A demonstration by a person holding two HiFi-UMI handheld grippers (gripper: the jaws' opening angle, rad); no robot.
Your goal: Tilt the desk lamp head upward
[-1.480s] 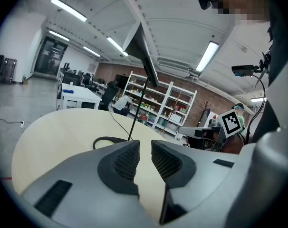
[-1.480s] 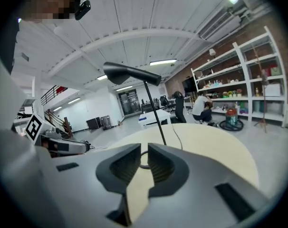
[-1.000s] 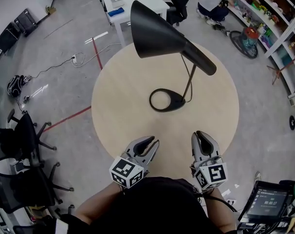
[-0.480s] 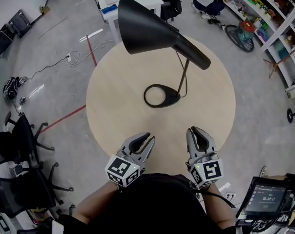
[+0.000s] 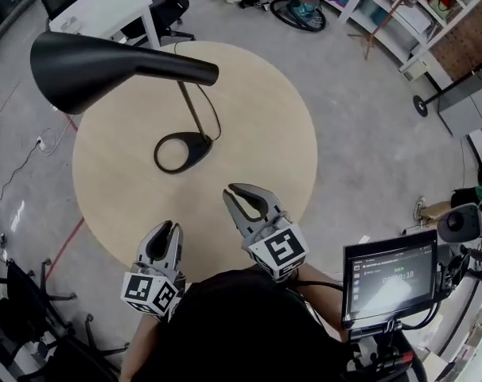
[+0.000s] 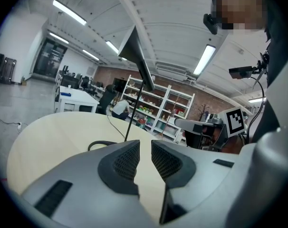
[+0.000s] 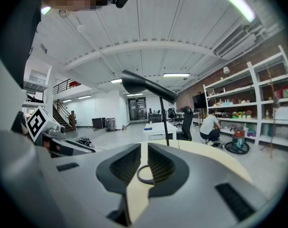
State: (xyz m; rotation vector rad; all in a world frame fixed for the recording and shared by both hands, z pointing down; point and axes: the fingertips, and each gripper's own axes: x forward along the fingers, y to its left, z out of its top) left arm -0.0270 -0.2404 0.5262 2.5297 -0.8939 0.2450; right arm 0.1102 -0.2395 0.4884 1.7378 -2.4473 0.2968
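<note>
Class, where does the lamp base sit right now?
In the head view, the lamp base sits near the middle of the round table, up and left of the right tongs.

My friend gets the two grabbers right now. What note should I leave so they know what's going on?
Left gripper: jaws slightly apart, empty, over the near edge of the round table.
Right gripper: jaws slightly apart, empty, pointing toward the lamp base.
Desk lamp: stands on the table, black head at the left in the head view.
Done: nothing; neither gripper touches the lamp.
Left: reach the head and tilt it upward.
</note>
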